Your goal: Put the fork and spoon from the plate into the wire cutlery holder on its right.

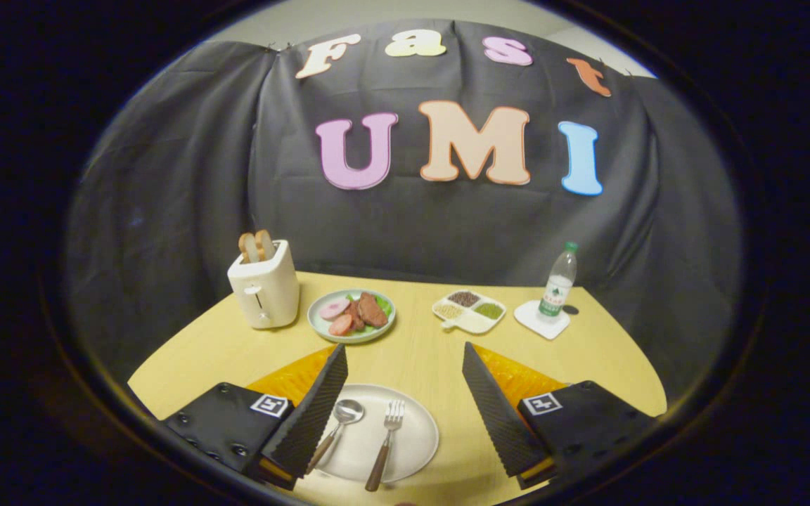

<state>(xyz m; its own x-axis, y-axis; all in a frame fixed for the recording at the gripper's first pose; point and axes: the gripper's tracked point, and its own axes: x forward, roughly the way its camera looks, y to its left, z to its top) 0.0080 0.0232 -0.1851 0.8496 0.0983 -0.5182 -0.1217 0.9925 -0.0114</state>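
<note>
Fork [385, 444] and spoon [337, 426] lie side by side on the plate [415, 450] between the spread fingers of the hand-held gripper [405, 400], so the first pickup seems pending, calling for descent onto one handle.

The gripper [405, 379] hangs with its fingers spread wide over the near edge of the wooden table [419, 355], gripping nothing. Between the fingers lies a pale plate [415, 439] with a spoon [335, 429] and a fork [385, 443] side by side. Beyond, near the far edge, stand a toaster [264, 288], a plate of meat [351, 316], a divided dish [469, 312] and a water bottle [558, 284].
</note>
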